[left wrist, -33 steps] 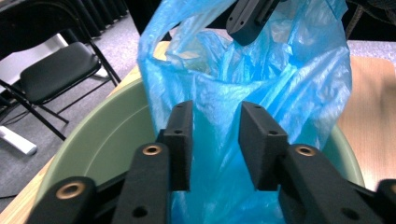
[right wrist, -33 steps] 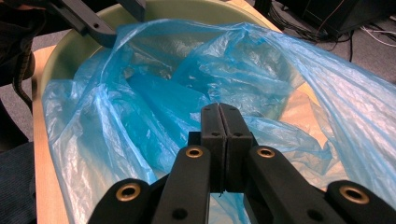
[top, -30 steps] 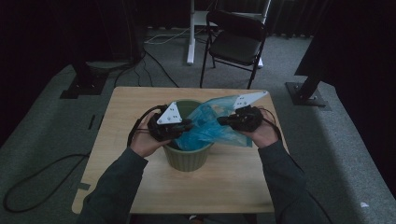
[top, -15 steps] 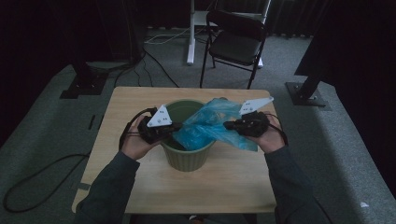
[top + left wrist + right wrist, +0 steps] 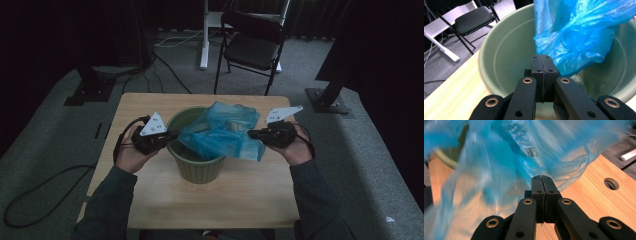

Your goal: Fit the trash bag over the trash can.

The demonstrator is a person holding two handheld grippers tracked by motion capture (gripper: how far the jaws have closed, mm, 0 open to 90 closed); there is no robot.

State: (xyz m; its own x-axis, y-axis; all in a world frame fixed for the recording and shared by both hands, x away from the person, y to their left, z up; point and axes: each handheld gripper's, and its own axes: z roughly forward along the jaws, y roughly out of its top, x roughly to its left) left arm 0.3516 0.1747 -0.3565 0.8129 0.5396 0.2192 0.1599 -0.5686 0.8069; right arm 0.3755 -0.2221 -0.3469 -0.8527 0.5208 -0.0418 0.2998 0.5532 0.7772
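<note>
A green bin (image 5: 195,167) stands in the middle of the wooden table (image 5: 240,195). A blue plastic bag (image 5: 220,135) is stretched across its mouth between my two grippers. My left gripper (image 5: 172,134) is at the bin's left rim, shut on the bag's left edge. In the left gripper view the jaws (image 5: 541,57) meet, with the bag (image 5: 579,32) pinched at their tips over the bin's inside (image 5: 504,52). My right gripper (image 5: 250,134) is right of the bin, shut on the bag's other edge. The right gripper view shows its jaws (image 5: 541,177) together under the bag (image 5: 506,152).
A black folding chair (image 5: 250,47) and a white stand leg (image 5: 204,35) are on the floor beyond the table. Cables run over the floor at the left. The table has a round hole (image 5: 611,183) near the right gripper.
Both hands have drawn apart, the left one moving left to the bin's rim. The bag has spread wider and sunk lower over the bin's mouth.
</note>
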